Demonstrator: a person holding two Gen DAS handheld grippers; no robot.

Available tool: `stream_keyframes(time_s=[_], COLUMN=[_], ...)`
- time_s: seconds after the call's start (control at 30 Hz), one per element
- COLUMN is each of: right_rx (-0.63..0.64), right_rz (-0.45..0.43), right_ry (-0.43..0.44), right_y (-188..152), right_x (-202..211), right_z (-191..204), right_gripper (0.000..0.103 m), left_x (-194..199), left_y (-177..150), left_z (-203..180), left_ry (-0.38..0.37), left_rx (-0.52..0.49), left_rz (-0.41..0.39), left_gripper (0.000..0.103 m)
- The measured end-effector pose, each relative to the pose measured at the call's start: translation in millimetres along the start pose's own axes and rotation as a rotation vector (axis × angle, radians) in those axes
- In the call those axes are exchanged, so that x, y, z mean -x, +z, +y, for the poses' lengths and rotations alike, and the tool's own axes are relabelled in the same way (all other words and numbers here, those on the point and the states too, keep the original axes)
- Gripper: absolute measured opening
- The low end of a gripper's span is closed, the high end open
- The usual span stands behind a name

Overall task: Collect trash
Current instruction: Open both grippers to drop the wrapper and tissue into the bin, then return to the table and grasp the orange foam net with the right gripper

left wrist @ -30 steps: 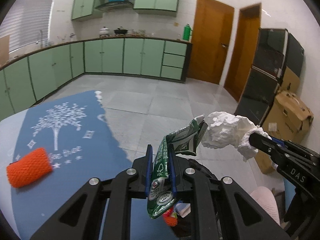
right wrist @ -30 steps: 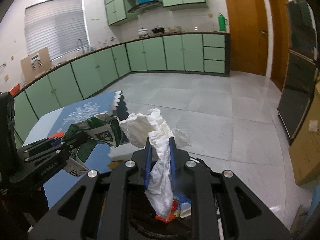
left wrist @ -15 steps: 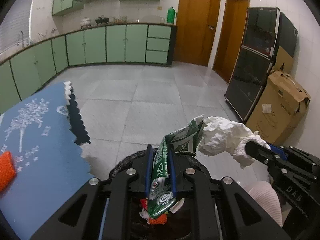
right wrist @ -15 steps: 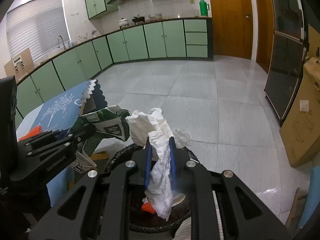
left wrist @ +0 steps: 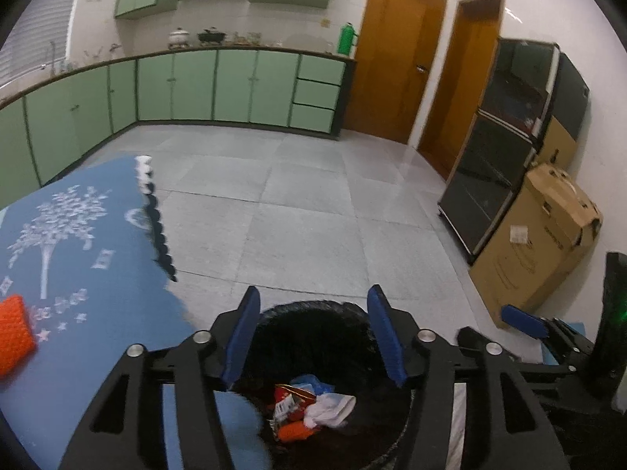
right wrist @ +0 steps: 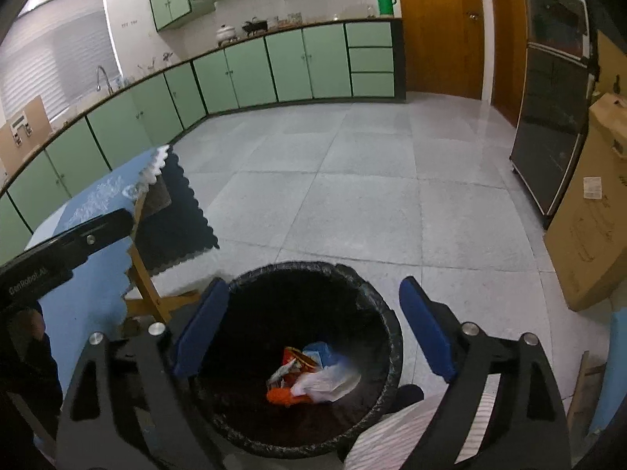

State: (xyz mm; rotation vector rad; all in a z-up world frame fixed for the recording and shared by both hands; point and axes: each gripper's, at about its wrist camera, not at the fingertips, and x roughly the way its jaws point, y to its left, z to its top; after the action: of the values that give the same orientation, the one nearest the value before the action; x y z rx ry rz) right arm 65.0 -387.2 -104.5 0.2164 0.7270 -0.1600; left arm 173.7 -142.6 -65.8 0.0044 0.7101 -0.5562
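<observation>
A black-lined trash bin (left wrist: 313,307) stands on the floor right under both grippers. My left gripper (left wrist: 313,337) hangs over its mouth, jaws opening, nothing between the blue pads. My right gripper (right wrist: 313,333) is over the same bin (right wrist: 376,301), jaws opening wide and also empty. Inside lie a white crumpled piece (right wrist: 325,384), a red wrapper (right wrist: 298,356) and an orange scrap (right wrist: 282,395); the same heap of trash (left wrist: 309,407) shows in the left wrist view. I cannot make out the green carton in the bin.
The table with the blue tree-print cloth (left wrist: 78,274) is to the left, with an orange knitted item (left wrist: 13,333) on it. A cardboard box (left wrist: 544,243) and a dark cabinet (left wrist: 501,164) stand at the right wall. Grey tiled floor lies ahead.
Both grippers went from shut to open. The green carton left the left jaws and the white tissue left the right jaws. Both grippers shifted over the bin.
</observation>
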Motion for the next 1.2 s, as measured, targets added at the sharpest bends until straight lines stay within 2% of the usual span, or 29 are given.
stream_keyframes(time_s=[0.17,0.3,0.57,0.77,1.0,1.2], right_rx=[0.013,0.051,0.172,0.272,0.365,0.423], right_rz=[-0.028,-0.055,-0.069,-0.062,-0.045,-0.001], right_ry=[0.037,0.094,0.252,0.368,0.474,0.514], right_y=[11.0,23.3,41.4,45.1,34.4,22.7], right_x=[8.6,13.1,4.9,-0.9,-4.7,-17.1], right_z=[19.5,50.5,143.3,218.8,293.4,341.3], right_gripper=[0.090,0.090,0.090,0.090,0.090,0.090], left_x=[25.3,52.3,114.7,150.4,184.1,201.9], left_y=[1.7,-1.4,-21.1,-41.4,-63.5,-81.1], left_z=[27.6,60.7,146.0,200.9,251.2,276.8], left_ry=[0.067,0.140,0.382,0.528,0.625,0.680], left_rx=[0.027,0.068,0.161,0.240,0.317,0.351], left_rz=[-0.051,-0.084,-0.141,-0.158,-0.163,-0.153], left_gripper=[0.064,0.065,0.066,0.066,0.066,0.066])
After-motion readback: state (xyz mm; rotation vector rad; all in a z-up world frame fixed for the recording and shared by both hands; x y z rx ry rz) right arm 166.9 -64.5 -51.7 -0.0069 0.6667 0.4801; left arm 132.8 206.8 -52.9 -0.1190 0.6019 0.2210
